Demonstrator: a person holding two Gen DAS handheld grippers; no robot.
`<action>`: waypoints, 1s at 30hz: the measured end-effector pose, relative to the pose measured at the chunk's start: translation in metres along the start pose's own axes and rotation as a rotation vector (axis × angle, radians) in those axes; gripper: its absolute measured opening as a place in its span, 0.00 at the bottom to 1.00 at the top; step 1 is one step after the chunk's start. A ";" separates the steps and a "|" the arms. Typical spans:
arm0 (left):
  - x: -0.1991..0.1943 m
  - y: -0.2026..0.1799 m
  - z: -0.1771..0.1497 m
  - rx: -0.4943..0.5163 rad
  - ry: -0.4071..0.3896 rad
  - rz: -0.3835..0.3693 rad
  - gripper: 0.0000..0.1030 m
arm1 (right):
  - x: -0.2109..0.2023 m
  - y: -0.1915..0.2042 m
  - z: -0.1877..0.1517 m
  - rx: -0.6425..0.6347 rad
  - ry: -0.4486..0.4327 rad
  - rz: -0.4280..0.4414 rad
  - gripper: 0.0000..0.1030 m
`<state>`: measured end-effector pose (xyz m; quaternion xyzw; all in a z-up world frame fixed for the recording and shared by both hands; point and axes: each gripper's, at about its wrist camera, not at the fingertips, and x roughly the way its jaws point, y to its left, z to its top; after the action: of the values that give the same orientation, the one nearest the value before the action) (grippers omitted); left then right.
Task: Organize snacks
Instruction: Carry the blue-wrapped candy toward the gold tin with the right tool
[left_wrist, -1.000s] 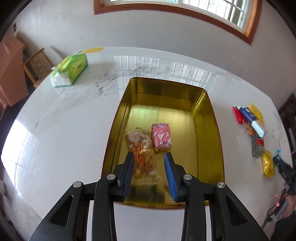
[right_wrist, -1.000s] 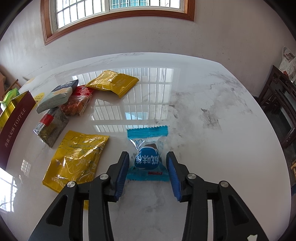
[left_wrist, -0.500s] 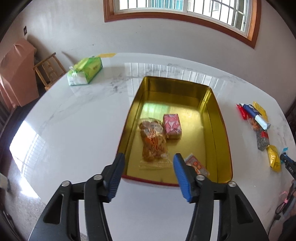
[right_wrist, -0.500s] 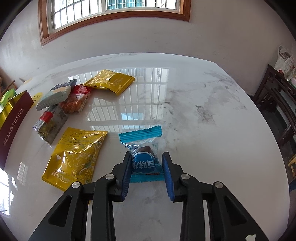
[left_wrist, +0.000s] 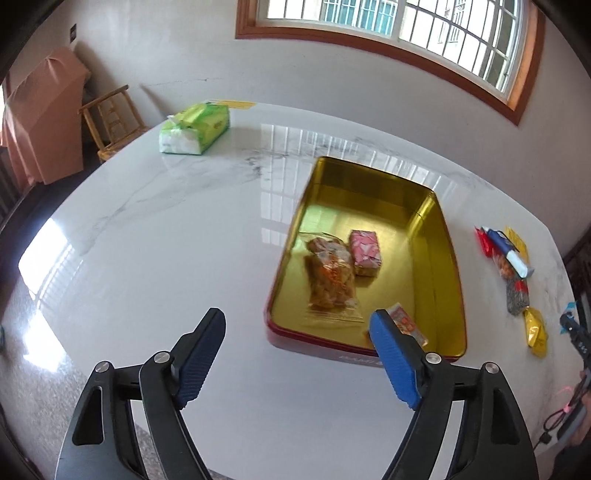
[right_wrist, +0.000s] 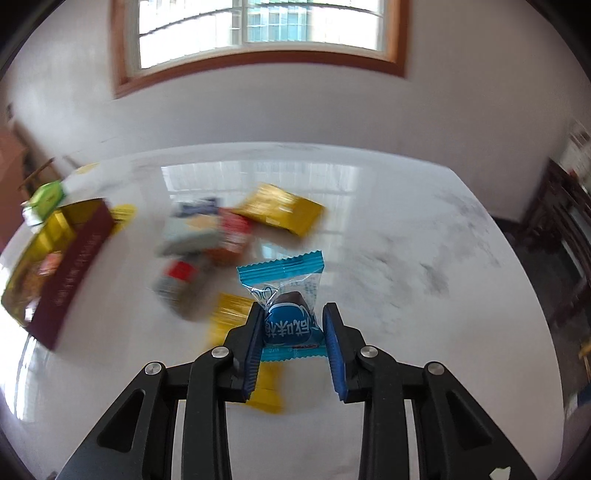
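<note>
A gold-lined tin (left_wrist: 441, 258) with dark red outer walls sits on the white marble table. It holds a clear bag of orange snacks (left_wrist: 330, 275), a pink packet (left_wrist: 365, 251) and a small red-and-white packet (left_wrist: 408, 325). My left gripper (left_wrist: 297, 356) hovers over the tin's near left corner; its jaws are opening and nothing is between them. My right gripper (right_wrist: 291, 338) is shut on a blue-wrapped snack (right_wrist: 286, 291) and holds it above the table. Under and behind it lie several loose packets (right_wrist: 218, 236), blurred, among them a yellow pack (right_wrist: 284, 212). The tin (right_wrist: 74, 258) shows at the left.
A green tissue pack (left_wrist: 195, 127) lies at the table's far left. A wooden chair (left_wrist: 110, 118) and a pink-covered object (left_wrist: 40, 118) stand beyond the table edge. Loose snacks (left_wrist: 511, 266) line the table to the right of the tin. Dark furniture (right_wrist: 565, 221) stands at right.
My left gripper let go of the snack bag, opened wide and drew back left of the tin. My right gripper shut on the blue snack and lifted it, swinging toward the tin.
</note>
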<state>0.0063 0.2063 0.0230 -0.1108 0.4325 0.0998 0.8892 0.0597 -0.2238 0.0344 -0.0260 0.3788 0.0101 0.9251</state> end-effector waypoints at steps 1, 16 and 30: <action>-0.001 0.002 0.000 -0.001 -0.005 0.010 0.81 | -0.003 0.012 0.003 -0.019 -0.009 0.021 0.28; -0.002 0.072 -0.008 -0.115 0.001 0.131 0.87 | -0.006 0.210 0.025 -0.296 -0.001 0.348 0.28; -0.002 0.125 -0.022 -0.223 0.032 0.174 0.87 | 0.039 0.292 0.025 -0.388 0.110 0.398 0.28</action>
<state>-0.0454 0.3197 -0.0025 -0.1727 0.4409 0.2224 0.8523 0.0939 0.0692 0.0132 -0.1283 0.4172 0.2623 0.8606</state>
